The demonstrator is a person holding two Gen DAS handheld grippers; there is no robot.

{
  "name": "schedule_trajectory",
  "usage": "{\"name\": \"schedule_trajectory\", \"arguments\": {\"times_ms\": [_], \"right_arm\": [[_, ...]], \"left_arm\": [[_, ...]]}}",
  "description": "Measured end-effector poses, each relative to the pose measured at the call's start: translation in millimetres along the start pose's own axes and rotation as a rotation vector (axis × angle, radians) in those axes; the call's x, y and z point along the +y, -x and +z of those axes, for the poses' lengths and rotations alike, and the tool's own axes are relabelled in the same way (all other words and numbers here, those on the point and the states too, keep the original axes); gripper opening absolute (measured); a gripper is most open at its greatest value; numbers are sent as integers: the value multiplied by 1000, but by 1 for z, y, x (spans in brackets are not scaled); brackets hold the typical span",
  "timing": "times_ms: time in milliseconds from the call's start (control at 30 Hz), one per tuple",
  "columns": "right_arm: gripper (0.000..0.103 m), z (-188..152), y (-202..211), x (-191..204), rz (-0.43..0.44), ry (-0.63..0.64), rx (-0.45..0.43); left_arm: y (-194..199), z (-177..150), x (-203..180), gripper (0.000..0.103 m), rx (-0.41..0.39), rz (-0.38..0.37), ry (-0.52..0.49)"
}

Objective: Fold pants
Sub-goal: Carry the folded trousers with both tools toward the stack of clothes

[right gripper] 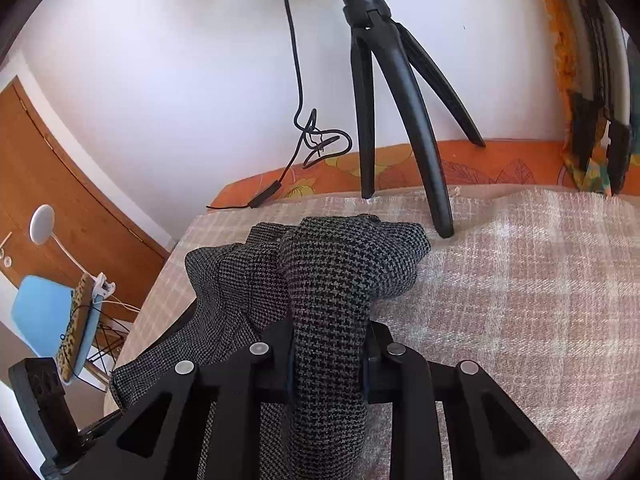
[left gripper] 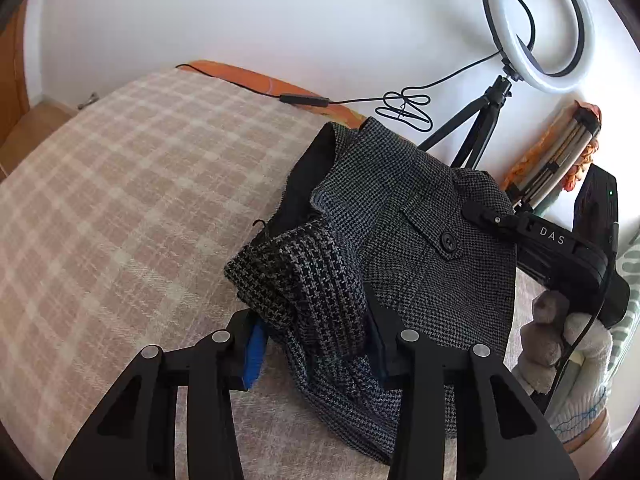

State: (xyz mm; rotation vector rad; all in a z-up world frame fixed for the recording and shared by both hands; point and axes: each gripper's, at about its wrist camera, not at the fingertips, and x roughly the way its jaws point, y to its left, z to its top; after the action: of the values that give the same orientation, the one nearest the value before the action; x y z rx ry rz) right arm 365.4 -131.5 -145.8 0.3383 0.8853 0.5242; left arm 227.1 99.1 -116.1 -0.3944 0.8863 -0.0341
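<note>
The grey houndstooth pants [left gripper: 400,208] lie bunched on a pink-and-cream checked blanket [left gripper: 140,200] that covers a bed. In the left wrist view my left gripper [left gripper: 316,344] is shut on a raised fold of a pant leg, its blue pad [left gripper: 252,344] at the fold's left side. The right gripper's black body [left gripper: 552,240], held by a gloved hand [left gripper: 580,352], reaches the pants at their right edge near a buttoned pocket flap [left gripper: 448,240]. In the right wrist view my right gripper [right gripper: 327,360] is shut on a thick roll of the pants [right gripper: 344,264], lifted off the blanket [right gripper: 520,280].
A ring light [left gripper: 536,20] on a black tripod [right gripper: 400,120] stands on the bed just behind the pants, with its cable [right gripper: 316,140] hanging along the white wall. An orange patterned sheet [right gripper: 480,160] shows at the far edge. A blue chair [right gripper: 44,320] and a wooden door [right gripper: 60,180] are off to the left.
</note>
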Motion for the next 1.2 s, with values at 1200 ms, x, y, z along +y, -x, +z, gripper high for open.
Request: {"name": "schedule_trajectory", "arguments": {"times_ms": [1200], "right_arm": [[17,-2,214,22,-209,229,-197]], "left_arm": [[86,-46,-144,37,-181,-145,-275]]}}
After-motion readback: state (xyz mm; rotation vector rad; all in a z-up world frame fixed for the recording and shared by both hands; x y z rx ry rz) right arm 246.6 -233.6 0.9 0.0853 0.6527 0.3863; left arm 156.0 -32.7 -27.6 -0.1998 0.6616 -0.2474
